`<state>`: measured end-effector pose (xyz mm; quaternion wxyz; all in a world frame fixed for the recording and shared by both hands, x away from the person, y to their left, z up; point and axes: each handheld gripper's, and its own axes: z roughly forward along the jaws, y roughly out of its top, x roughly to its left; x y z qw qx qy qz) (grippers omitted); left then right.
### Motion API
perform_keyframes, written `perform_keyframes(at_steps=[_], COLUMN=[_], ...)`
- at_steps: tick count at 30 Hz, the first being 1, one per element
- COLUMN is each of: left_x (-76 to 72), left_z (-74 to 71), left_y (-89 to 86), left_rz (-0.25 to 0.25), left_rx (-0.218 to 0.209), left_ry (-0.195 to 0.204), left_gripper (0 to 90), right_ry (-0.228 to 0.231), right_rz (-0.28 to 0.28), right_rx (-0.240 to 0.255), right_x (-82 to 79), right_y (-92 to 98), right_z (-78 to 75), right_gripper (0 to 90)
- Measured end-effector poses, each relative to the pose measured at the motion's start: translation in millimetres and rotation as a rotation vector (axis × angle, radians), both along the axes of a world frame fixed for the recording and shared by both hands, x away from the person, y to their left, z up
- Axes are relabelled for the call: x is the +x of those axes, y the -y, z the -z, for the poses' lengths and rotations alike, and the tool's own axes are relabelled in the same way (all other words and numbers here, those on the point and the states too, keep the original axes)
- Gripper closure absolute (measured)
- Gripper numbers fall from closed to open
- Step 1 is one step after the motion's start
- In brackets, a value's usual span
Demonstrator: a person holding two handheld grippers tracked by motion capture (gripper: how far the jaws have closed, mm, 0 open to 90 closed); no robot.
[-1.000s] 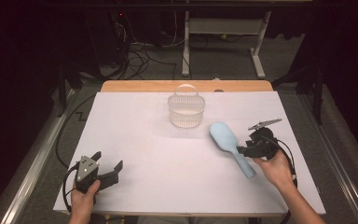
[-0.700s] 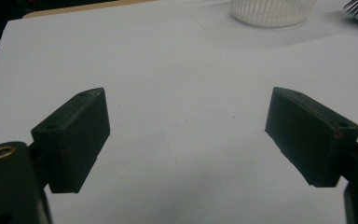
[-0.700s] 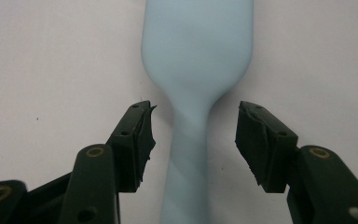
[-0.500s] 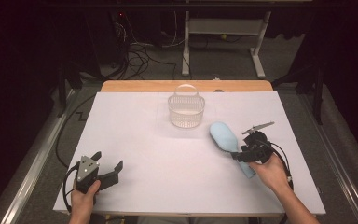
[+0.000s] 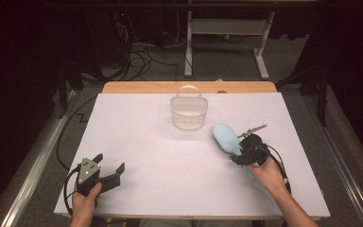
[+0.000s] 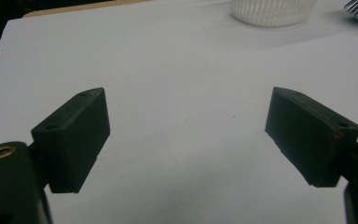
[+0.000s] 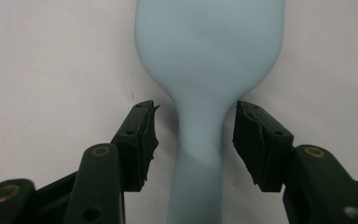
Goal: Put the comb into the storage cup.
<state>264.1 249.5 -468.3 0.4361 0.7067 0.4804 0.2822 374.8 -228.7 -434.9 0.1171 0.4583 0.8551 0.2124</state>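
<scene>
Risk sits with the right tool (image 5: 240,152), set over the blue brush (image 5: 227,138) near the table's right edge, beside the basket (image 5: 188,112). Left tool (image 6: 186,135) idles apart, empty. In the right gripper view, jaws straddle the brush's (image 7: 205,70) handle untouching, having just narrowed; closing off-centre could skid it sideways.

White tabletop (image 5: 137,142) mostly bare: wide free lane between left gripper (image 5: 105,171) and the rest. Clear ribbed basket (image 5: 188,112) stands mid-back, the one tall obstacle. Pale blue hairbrush (image 5: 227,138) lies flat right of centre, just in front of the basket, narrow gap between them.
</scene>
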Motion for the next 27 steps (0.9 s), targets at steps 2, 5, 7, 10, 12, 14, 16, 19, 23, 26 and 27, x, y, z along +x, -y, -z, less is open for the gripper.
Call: perform_keyframes(at_steps=[2,5,7,10,12,14,16,19,23,26,27], left_x=[0.0,-0.1,0.0,-0.1,0.0,0.1,0.1,-0.2,-0.2,-0.2,-0.2], left_z=[0.0,-0.1,0.0,0.0,0.1,0.2,0.2,0.1,0.1,0.1,0.1], left_y=[-0.2,-0.2,-0.1,0.1,0.2,0.6,0.7,0.5,0.6,1.0,1.0], left_rz=[0.000,-0.001,0.000,0.002,0.005,0.007,0.008,0.005,0.006,0.007,0.006], left_rx=[0.000,0.000,0.001,0.000,0.003,0.004,0.005,0.007,0.010,0.013,0.014], left_ry=[0.000,0.000,0.000,0.000,-0.002,-0.002,-0.002,0.000,0.000,0.000,0.001], left_gripper=[14.5,14.5,14.5,14.5,14.5,14.7,14.7,14.7,14.7,14.7,14.7], right_ry=[-0.002,0.000,0.003,0.002,0.005,0.002,0.001,0.001,0.001,0.008,0.010], right_rz=[0.000,-0.006,-0.010,-0.007,-0.009,-0.008,-0.007,-0.006,-0.006,-0.008,-0.009], right_rx=[-0.009,-0.030,-0.047,-0.050,-0.058,-0.058,-0.056,-0.055,-0.052,-0.042,-0.040], right_x=[0.8,1.5,1.9,2.6,2.3,2.3,2.4,2.4,2.3,2.3,2.2], right_y=[-1.9,-5.3,-7.0,-6.6,-6.6,-6.6,-6.5,-6.1,-5.7,-4.6,-4.4], right_z=[1.7,4.0,5.5,6.6,6.2,6.3,6.2,6.1,5.9,5.8,5.5], right_gripper=[52.4,56.0,58.4,63.8,66.2,67.1,68.0,69.5,69.8,69.9,70.0])
